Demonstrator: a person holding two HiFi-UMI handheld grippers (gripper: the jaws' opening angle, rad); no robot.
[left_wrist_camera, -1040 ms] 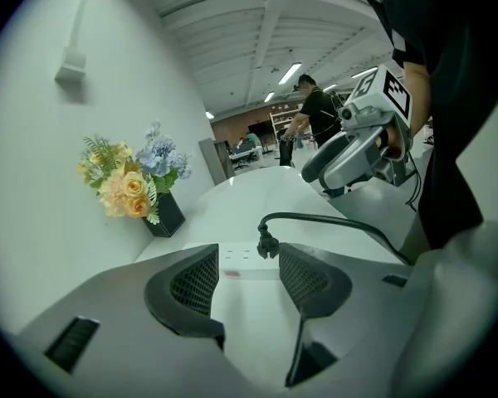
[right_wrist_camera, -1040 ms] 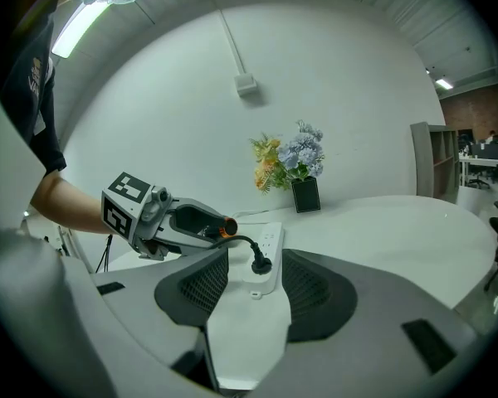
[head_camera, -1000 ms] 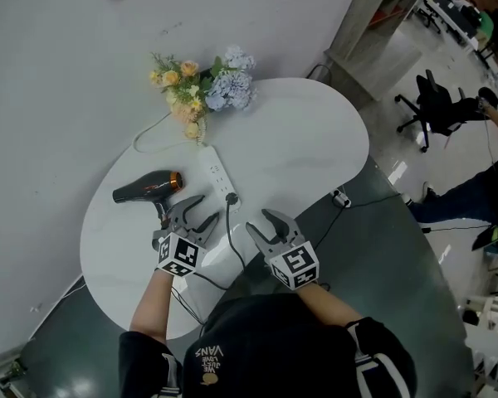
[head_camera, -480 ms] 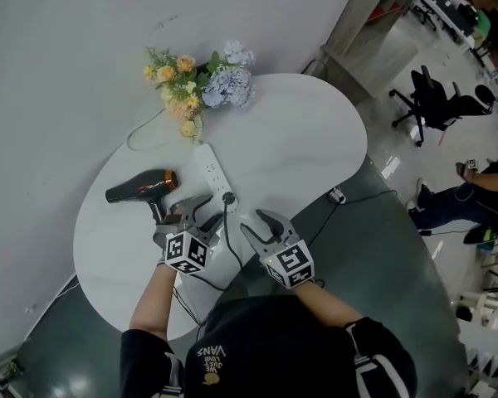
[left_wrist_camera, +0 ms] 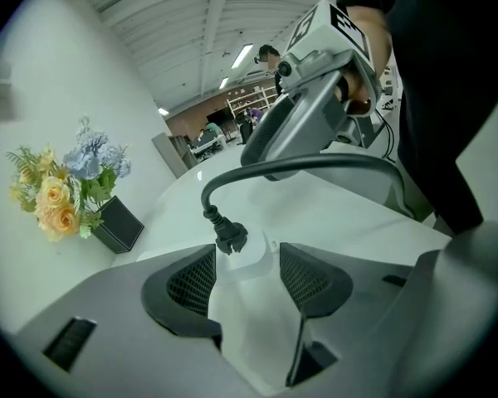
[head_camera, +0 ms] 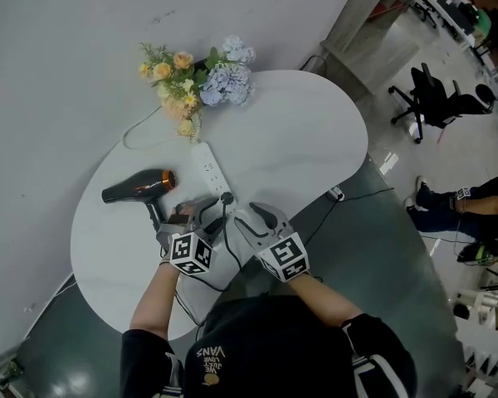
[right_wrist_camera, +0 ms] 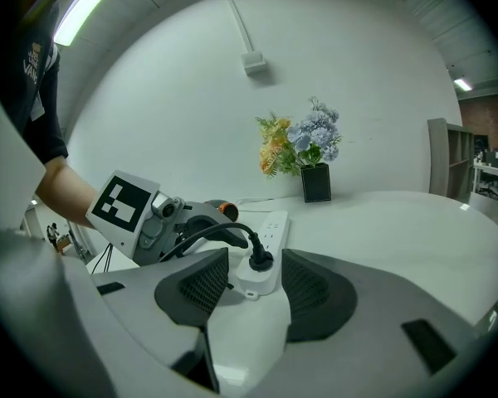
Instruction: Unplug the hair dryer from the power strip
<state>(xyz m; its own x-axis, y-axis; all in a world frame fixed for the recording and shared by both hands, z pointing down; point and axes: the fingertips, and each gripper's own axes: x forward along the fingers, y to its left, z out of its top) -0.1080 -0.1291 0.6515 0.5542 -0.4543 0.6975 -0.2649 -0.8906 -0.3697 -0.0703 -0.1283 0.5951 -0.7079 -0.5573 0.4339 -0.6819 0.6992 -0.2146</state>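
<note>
Hair dryer (head_camera: pixel 137 187) lies on the table (head_camera: pixel 315 139), its plug (right_wrist_camera: pixel 260 258) seated in the power strip (right_wrist_camera: pixel 272 226); we hold left gripper (left_wrist_camera: pixel 247 276) and right gripper (right_wrist_camera: pixel 256 287) wide open and empty around the strip's near end, likely one to brace, one to pull

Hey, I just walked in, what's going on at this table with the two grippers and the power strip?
A person holds a gripper in each hand over a white table. The left gripper and the right gripper are both open, and both point at the near end of the white power strip. A black plug is seated in the strip there, and neither gripper holds anything yet. The hair dryer lies on the table to the strip's left.
</note>
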